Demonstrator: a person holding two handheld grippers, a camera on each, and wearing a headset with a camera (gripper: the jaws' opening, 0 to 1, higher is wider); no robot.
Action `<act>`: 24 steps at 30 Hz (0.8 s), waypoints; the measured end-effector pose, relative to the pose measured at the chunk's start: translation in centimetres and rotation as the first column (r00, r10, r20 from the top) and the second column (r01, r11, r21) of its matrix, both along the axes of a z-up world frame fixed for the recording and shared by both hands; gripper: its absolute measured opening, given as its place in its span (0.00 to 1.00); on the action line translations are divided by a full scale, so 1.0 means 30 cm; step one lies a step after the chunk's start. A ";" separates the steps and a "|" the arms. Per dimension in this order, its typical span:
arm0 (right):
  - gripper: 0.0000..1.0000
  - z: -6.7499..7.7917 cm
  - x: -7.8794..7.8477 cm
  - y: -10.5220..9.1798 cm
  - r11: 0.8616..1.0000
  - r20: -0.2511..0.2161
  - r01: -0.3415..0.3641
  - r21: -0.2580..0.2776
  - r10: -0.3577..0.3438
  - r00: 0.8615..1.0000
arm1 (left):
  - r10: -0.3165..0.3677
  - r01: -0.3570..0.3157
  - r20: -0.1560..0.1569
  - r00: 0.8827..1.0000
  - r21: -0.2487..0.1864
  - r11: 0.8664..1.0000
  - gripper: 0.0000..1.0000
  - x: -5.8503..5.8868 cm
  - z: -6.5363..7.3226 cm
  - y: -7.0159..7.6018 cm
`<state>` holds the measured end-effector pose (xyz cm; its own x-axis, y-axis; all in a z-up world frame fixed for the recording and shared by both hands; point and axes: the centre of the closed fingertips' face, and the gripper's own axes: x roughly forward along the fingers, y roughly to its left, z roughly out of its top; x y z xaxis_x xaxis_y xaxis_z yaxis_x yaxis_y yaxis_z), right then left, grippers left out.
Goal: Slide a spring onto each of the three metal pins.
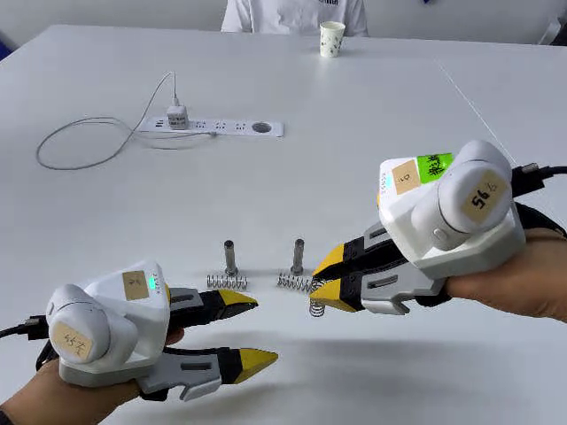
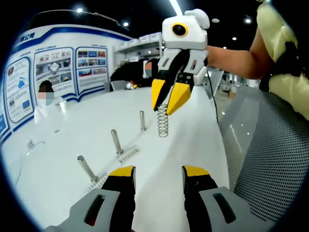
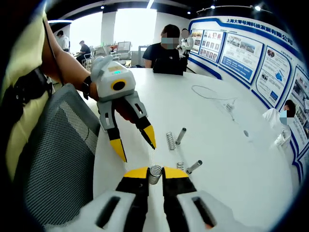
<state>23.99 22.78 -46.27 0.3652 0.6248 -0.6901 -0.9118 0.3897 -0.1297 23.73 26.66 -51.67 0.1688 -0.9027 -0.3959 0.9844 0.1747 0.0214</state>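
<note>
The right gripper (image 1: 317, 288) has its yellow-tipped jaws pinched on a small coiled steel spring (image 2: 163, 123), which hangs near the upright grey metal pins (image 1: 298, 255). The left gripper (image 1: 264, 330) waits wide open, holding nothing. Two more loose springs (image 1: 227, 282) lie beside pins. Seemingly the first pin is being loaded; next, the coil's bore must line up over a pin top.
</note>
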 end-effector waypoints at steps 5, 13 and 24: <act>0.11 0.006 0.010 -0.032 1.000 0.003 0.022 0.000 -0.022 1.000 | 0.033 -0.033 -0.011 0.999 0.003 0.999 0.43 0.015 -0.009 0.027; 0.11 0.018 0.027 -0.079 0.998 0.011 0.056 -0.001 -0.056 0.998 | 0.077 -0.077 -0.020 0.997 0.000 0.997 0.47 0.032 -0.014 0.054; 0.11 0.035 0.051 -0.152 0.994 0.022 0.113 0.001 -0.113 0.993 | 0.122 -0.122 -0.031 0.992 -0.004 0.993 0.50 0.055 -0.018 0.091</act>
